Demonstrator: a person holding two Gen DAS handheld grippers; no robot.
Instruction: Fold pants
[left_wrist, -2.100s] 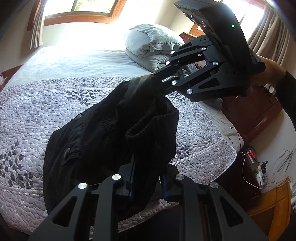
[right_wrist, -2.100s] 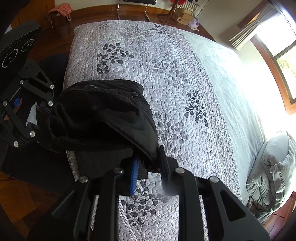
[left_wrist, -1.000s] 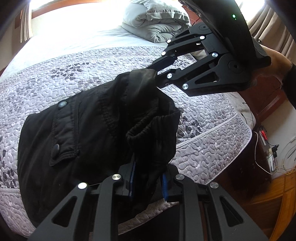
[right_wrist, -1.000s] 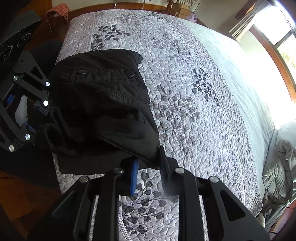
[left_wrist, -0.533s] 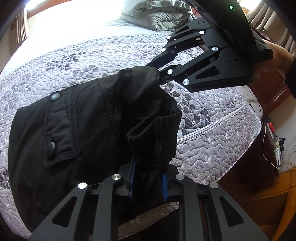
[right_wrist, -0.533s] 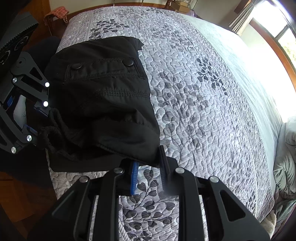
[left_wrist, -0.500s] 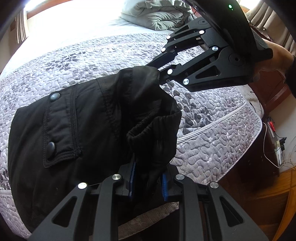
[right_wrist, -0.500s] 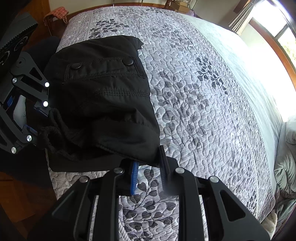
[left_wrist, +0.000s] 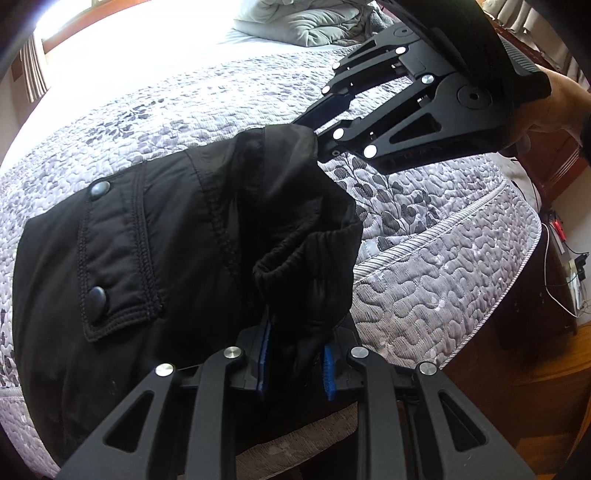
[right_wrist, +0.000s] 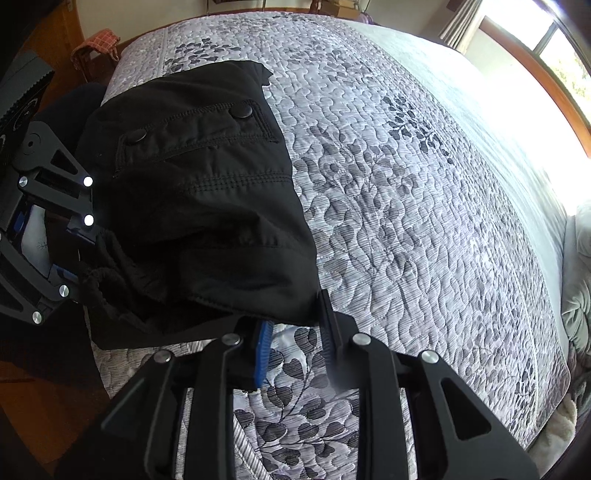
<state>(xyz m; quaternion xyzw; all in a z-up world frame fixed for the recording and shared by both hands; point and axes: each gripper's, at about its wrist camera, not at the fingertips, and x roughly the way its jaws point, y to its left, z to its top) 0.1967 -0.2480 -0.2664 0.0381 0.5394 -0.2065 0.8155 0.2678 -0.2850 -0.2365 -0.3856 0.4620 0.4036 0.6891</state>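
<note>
**Pants folded over near the foot corner, release just starting**

Lying in a compact black bundle on the quilted bed (right_wrist: 406, 184) by its foot corner: the pants (left_wrist: 147, 258), pocket flap and snaps facing up, at least one fold apparently made. Clamping a bunched hem at the bundle's near edge: left gripper (left_wrist: 295, 363), blue pads pressing the cloth. Spreading its fingers now at the bundle's other near corner: right gripper (right_wrist: 293, 345), cloth edge lying over the gap, apparently no longer pinched. Remaining, by judgement: letting go, flattening, perhaps one more fold.

Showing only in the left wrist view, beyond the pants: a hand (left_wrist: 554, 110) and a heaped duvet (left_wrist: 306, 22). Showing only in the right wrist view: a checked cloth (right_wrist: 98, 46) past the bundle's far side.
</note>
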